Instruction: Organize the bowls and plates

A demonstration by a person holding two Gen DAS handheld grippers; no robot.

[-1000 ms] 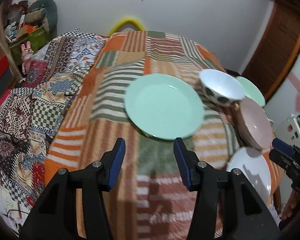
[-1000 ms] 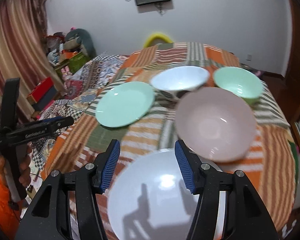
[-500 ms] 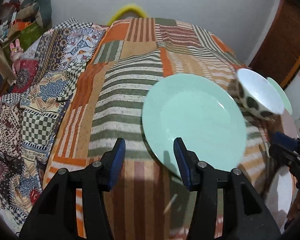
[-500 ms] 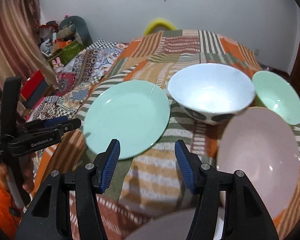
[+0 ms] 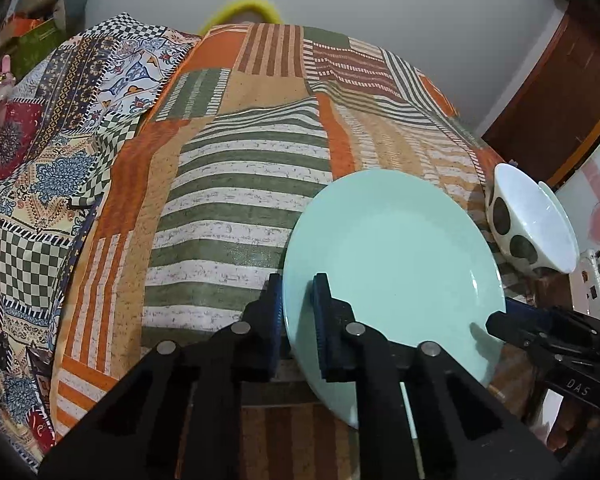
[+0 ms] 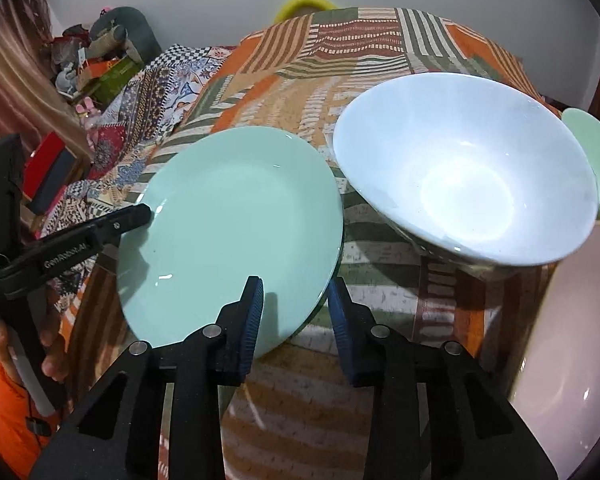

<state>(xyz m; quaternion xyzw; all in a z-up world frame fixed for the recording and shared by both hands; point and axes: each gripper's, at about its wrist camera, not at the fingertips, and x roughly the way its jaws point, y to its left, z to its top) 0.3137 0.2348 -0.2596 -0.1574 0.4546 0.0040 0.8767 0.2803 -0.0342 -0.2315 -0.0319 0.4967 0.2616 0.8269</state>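
1. This is a room in a home, most likely a bedroom: a bed-like surface covered with a patchwork quilt (image 6: 380, 60) in orange, green and striped patches fills the middle.
2. Left of the quilt lies a second patterned blanket (image 5: 60, 152) with checks and florals.
3. Beyond that blanket, soft toys (image 6: 116, 32) and boxes are piled against the white wall.
4. Right of the quilt stands a brown wooden door (image 5: 556, 92).
5. Far left of the quilt hangs a pinkish curtain (image 6: 16, 92).

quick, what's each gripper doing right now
Left gripper: shut on the rim of the green plate.
Right gripper: open, straddling the plate's near edge, holding nothing.
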